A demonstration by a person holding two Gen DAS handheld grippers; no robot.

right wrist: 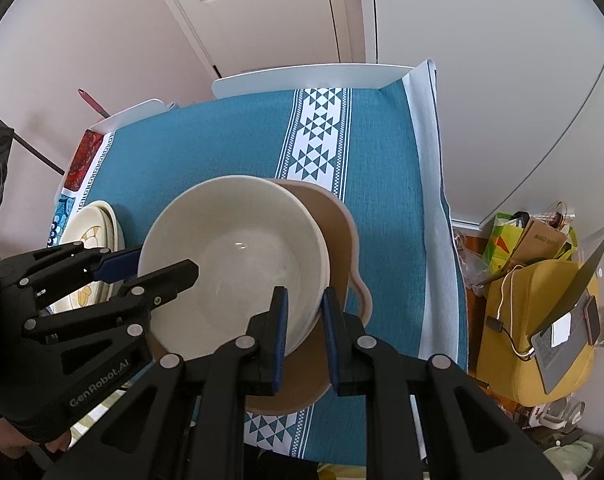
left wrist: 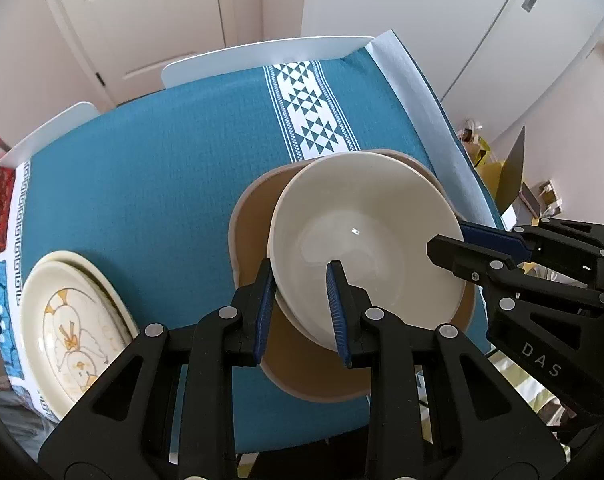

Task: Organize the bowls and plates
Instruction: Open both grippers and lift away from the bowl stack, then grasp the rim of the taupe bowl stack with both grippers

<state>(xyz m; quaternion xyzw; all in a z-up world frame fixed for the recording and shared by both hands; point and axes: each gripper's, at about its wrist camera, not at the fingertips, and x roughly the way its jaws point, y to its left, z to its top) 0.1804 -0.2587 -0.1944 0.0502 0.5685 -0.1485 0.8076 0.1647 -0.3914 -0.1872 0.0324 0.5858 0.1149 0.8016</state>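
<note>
The left tool [left wrist: 302,308] is clamped on the near rim of the cream bowl [left wrist: 366,248], one blue pad outside the wall and one inside. The right tool [right wrist: 305,334] pinches the same bowl's [right wrist: 237,256] rim on the opposite side, its jaws nearly together with the thin wall between them. Each tool shows in the other's view, gripping the rim from the side: the right tool [left wrist: 458,240], the left tool [right wrist: 161,268].

The bowl sits tilted in the brown bowl [left wrist: 253,224], which rests near the counter's [left wrist: 161,168] front right edge on the teal cloth. Toward the left edge lies the duck-patterned plate [left wrist: 69,328] on a second plate.

Only the right wrist view shows the yellow chair [right wrist: 542,320] with a laptop [right wrist: 562,340] beyond the counter's right edge, and bags behind it.
</note>
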